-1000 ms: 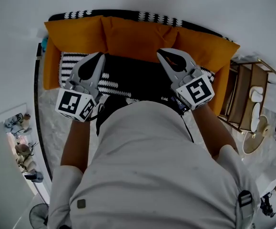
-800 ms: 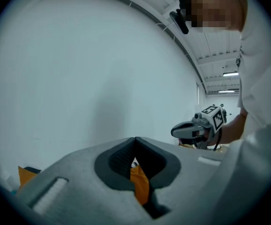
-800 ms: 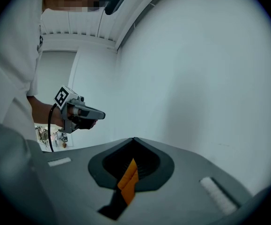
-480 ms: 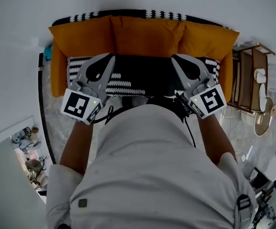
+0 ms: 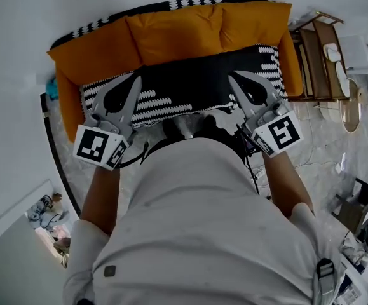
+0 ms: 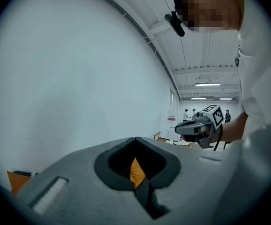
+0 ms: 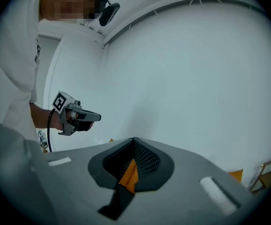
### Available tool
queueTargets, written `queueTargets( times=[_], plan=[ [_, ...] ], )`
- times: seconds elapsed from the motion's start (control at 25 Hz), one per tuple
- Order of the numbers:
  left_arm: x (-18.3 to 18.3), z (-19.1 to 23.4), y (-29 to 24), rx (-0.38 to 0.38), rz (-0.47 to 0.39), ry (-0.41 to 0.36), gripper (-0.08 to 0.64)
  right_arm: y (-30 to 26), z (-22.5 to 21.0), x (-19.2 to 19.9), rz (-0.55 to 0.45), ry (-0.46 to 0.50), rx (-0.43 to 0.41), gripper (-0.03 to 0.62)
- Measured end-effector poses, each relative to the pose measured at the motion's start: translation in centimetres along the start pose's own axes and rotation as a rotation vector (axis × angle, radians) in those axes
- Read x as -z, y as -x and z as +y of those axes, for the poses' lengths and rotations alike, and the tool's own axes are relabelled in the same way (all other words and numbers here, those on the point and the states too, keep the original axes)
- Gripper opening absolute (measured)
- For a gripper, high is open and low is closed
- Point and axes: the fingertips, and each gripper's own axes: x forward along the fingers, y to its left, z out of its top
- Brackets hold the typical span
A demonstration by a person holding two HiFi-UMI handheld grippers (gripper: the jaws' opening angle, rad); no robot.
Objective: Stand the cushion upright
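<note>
An orange sofa fills the top of the head view, with three orange back cushions standing along it: left (image 5: 88, 53), middle (image 5: 174, 33) and right (image 5: 253, 21). A black and white patterned cover (image 5: 196, 84) lies on the seat. My left gripper (image 5: 135, 78) hangs over the seat's left part, shut and empty. My right gripper (image 5: 232, 75) hangs over the right part, also shut and empty. In the left gripper view the shut jaws (image 6: 135, 138) point at a white wall, with the right gripper (image 6: 196, 125) off to the side. The right gripper view shows its shut jaws (image 7: 134, 138) and the left gripper (image 7: 95, 117).
A wooden side table (image 5: 317, 49) with white items stands right of the sofa. Marble floor (image 5: 317, 145) runs in front, with clutter at the lower left (image 5: 47, 211) and lower right (image 5: 361, 234). A white wall lies behind the sofa. People (image 6: 191, 112) stand far off.
Both grippers have swung sideways and a little upward together, still side by side and shut. The sofa now sits higher in the head view and tilted, with the side table nearer the top right.
</note>
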Motion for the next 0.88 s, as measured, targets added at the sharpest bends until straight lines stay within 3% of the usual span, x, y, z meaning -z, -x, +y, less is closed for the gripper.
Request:
queueTargets(
  times=[0.4, 0.88],
  plan=[
    [-1.6, -7.3, 0.2, 0.030, -0.025, -0.029, 0.003, 8.4, -0.2, 0.0, -0.044, -0.007, 0.048, 0.011],
    [0.2, -23.1, 0.8, 0.008, -0.028, -0.035, 0.003, 22.0, 0.8, 3.9, -0.031, 0.015, -0.040, 0.011]
  ],
)
